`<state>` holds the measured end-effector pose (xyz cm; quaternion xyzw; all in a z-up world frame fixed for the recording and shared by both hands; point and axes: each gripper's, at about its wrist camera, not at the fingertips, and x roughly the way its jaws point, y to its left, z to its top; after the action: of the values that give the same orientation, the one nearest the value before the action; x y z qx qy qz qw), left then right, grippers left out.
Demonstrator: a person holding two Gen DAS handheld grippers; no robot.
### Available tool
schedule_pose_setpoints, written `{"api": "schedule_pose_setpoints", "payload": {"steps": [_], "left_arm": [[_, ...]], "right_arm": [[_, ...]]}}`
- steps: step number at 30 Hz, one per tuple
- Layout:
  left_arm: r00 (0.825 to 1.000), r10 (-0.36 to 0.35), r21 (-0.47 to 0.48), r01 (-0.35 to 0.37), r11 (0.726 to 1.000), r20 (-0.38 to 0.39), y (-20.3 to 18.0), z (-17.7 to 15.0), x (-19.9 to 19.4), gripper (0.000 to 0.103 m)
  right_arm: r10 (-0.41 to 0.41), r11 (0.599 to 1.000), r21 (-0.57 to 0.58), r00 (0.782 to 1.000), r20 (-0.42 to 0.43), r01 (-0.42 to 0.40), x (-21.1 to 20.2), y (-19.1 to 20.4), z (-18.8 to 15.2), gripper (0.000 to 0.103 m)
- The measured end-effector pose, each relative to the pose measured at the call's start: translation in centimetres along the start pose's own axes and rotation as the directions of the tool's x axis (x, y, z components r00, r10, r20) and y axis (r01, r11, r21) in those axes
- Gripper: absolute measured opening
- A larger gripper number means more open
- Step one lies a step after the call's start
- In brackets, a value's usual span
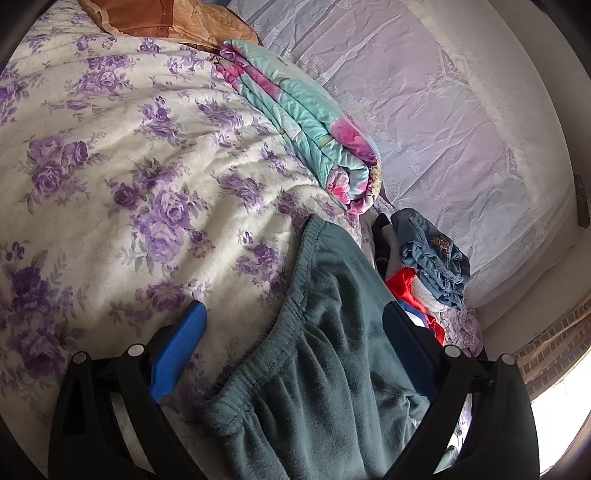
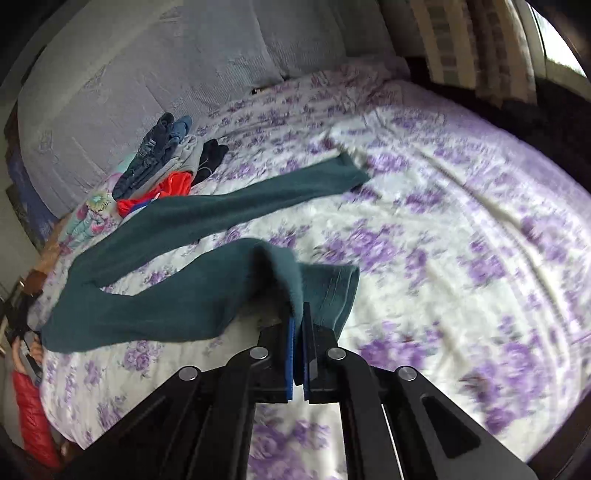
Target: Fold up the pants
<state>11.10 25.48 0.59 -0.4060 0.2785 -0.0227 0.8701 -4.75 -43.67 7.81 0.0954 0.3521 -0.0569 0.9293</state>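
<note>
Dark teal fleece pants (image 2: 192,295) lie spread on the purple-flowered bedspread (image 2: 443,229). One leg (image 2: 258,195) stretches flat toward the far side. My right gripper (image 2: 297,314) is shut on the hem end of the nearer leg, which is lifted and folds over the fingertips. In the left wrist view the elastic waistband end of the pants (image 1: 325,332) lies between the blue fingers (image 1: 184,343) of my left gripper (image 1: 295,328). That gripper stands wide open, its pads apart from the cloth.
A folded teal-and-pink quilt (image 1: 306,122) and a brown pillow (image 1: 166,18) lie near the wall. A heap of clothes with jeans (image 1: 432,258) and a red garment (image 2: 173,184) sits beside the pants. A red sleeve (image 2: 33,417) shows at the bed's left edge.
</note>
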Motion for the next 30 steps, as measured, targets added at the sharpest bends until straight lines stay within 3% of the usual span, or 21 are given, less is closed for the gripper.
{"api": "schedule_pose_setpoints", "payload": {"steps": [4,6,7,8,9,14,17,20,22,25,26,27,30], "left_arm": [[1.0,-0.012,-0.008,0.012,1.0,0.004,0.1,0.0,-0.1,0.094],[1.0,-0.012,-0.008,0.012,1.0,0.004,0.1,0.0,-0.1,0.094],[1.0,-0.012,-0.008,0.012,1.0,0.004,0.1,0.0,-0.1,0.094],[1.0,-0.011,-0.008,0.011,1.0,0.004,0.1,0.0,-0.1,0.094],[1.0,-0.01,-0.007,0.01,1.0,0.003,0.1,0.0,-0.1,0.094],[1.0,-0.009,-0.006,0.009,1.0,0.003,0.0,0.0,-0.1,0.094],[1.0,-0.007,-0.005,0.007,1.0,0.003,0.0,0.0,-0.1,0.094],[1.0,-0.008,-0.006,0.008,1.0,0.003,0.1,0.0,-0.1,0.094],[1.0,-0.006,-0.004,0.006,1.0,0.002,0.0,0.0,-0.1,0.094],[1.0,-0.007,-0.005,0.007,1.0,0.003,0.0,0.0,-0.1,0.094],[1.0,-0.005,-0.005,0.005,1.0,0.003,0.0,0.0,-0.1,0.094],[1.0,-0.004,-0.004,0.004,1.0,0.002,0.0,0.0,-0.1,0.094],[1.0,0.002,0.001,-0.002,1.0,0.0,0.1,0.0,0.1,0.094]], "right_arm": [[-0.125,0.991,-0.054,0.985,-0.121,0.12,-2.2,-3.1,-1.6,0.005],[-0.146,0.989,-0.03,0.98,-0.135,0.143,-2.7,-4.2,-2.7,0.012],[-0.135,0.991,-0.004,0.983,-0.128,0.135,-3.0,-4.6,-3.0,0.021],[-0.119,0.992,0.028,0.987,-0.111,0.123,-3.2,-5.0,-3.2,0.048],[-0.094,0.993,0.06,0.993,-0.078,0.099,-3.5,-5.3,-3.3,0.06],[0.085,0.967,0.24,0.996,0.021,-0.088,-4.6,-7.3,-2.5,0.06],[0.078,0.949,0.302,0.995,0.059,-0.093,-4.5,-8.7,-2.2,0.057],[0.072,0.941,0.333,0.997,-0.008,-0.065,-1.3,-9.4,-2.4,0.041],[0.094,0.932,0.357,0.994,-0.057,-0.068,1.3,-9.5,-3.1,0.039],[0.057,0.96,0.276,0.997,-0.06,-0.038,2.3,-7.9,-3.4,0.034],[0.054,0.974,0.225,0.996,-0.066,-0.038,2.4,-7.0,-3.2,0.02],[0.052,0.983,0.181,0.996,-0.078,-0.037,2.6,-6.2,-3.0,0.012],[-0.011,0.997,0.075,0.998,-0.058,0.016,2.6,-4.8,-1.5,0.007]]}}
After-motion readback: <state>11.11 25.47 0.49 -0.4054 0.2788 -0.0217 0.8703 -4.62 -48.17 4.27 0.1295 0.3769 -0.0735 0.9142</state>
